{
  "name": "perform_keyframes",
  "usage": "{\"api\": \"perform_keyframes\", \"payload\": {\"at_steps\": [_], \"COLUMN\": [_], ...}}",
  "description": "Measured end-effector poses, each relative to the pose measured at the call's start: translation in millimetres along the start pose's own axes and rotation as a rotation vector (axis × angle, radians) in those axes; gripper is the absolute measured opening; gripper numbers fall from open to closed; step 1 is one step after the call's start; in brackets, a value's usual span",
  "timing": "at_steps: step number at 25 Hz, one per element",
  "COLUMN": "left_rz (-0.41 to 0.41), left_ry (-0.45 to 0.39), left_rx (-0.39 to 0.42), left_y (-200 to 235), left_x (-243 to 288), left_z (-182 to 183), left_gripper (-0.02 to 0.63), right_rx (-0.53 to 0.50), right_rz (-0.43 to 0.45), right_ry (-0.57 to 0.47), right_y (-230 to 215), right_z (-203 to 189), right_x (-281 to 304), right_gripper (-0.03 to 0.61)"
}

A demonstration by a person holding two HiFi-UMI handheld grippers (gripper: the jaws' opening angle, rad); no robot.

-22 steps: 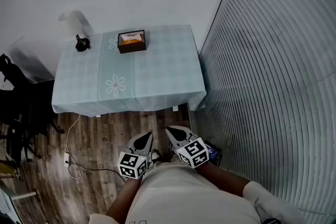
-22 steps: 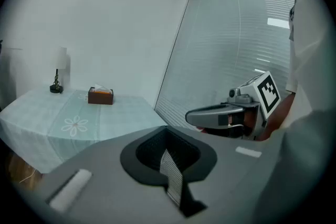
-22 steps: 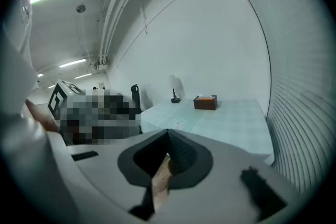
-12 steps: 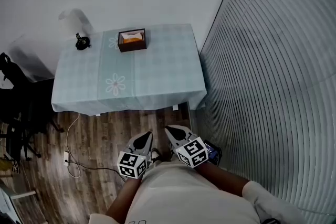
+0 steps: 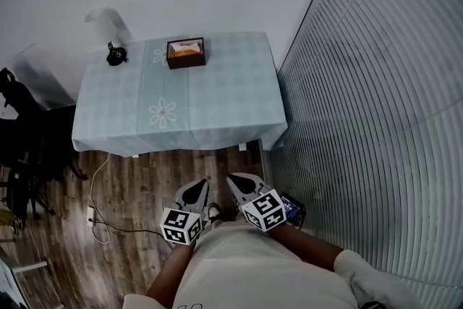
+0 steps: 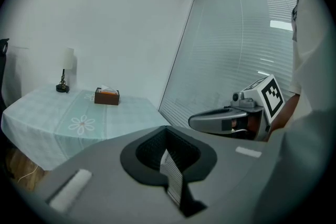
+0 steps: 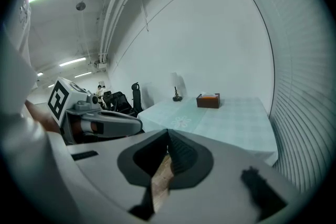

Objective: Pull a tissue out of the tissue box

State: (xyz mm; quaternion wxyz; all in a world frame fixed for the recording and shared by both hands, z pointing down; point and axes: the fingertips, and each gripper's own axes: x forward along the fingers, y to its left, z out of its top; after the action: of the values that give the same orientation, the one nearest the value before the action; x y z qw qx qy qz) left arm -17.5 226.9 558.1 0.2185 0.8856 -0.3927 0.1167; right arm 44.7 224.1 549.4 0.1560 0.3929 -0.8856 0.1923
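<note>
A dark brown tissue box [image 5: 186, 53] with a white tissue sticking out stands at the far side of a table [image 5: 217, 105] covered in a pale teal cloth. It also shows in the left gripper view as the tissue box [image 6: 107, 96] and in the right gripper view as the tissue box [image 7: 208, 100], small and far off. My left gripper [image 5: 197, 192] and right gripper [image 5: 240, 183] hang side by side close to my body, well short of the table. The left gripper [image 6: 167, 128] and right gripper [image 7: 168, 131] are both shut with nothing between the jaws.
A small white lamp [image 5: 110, 31] stands at the table's far left corner. Black chairs [image 5: 22, 148] crowd the left side. A cable [image 5: 101, 221] lies on the wood floor. A wall of blinds [image 5: 376, 119] runs along the right.
The head view has shifted slightly, so the table sits a touch higher and to the right. Both grippers stay where they were, still shut.
</note>
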Motion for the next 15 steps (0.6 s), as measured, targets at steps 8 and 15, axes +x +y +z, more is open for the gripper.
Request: {"api": "perform_keyframes", "payload": {"at_steps": [8,15], "left_rz": [-0.009,-0.029], "left_ry": [-0.015,-0.022], "left_rx": [-0.003,-0.005], "left_y": [18,38], "left_x": [-19,-44], "left_z": [1,-5], "left_gripper": [0.007,0.006], "right_rx": [0.021,0.019], "right_rz": [-0.007,-0.021], "right_ry": [0.007,0.005], "right_y": [23,56], "right_z": [0,-4], "right_x": [17,33], "right_gripper": [0.014,0.012]}}
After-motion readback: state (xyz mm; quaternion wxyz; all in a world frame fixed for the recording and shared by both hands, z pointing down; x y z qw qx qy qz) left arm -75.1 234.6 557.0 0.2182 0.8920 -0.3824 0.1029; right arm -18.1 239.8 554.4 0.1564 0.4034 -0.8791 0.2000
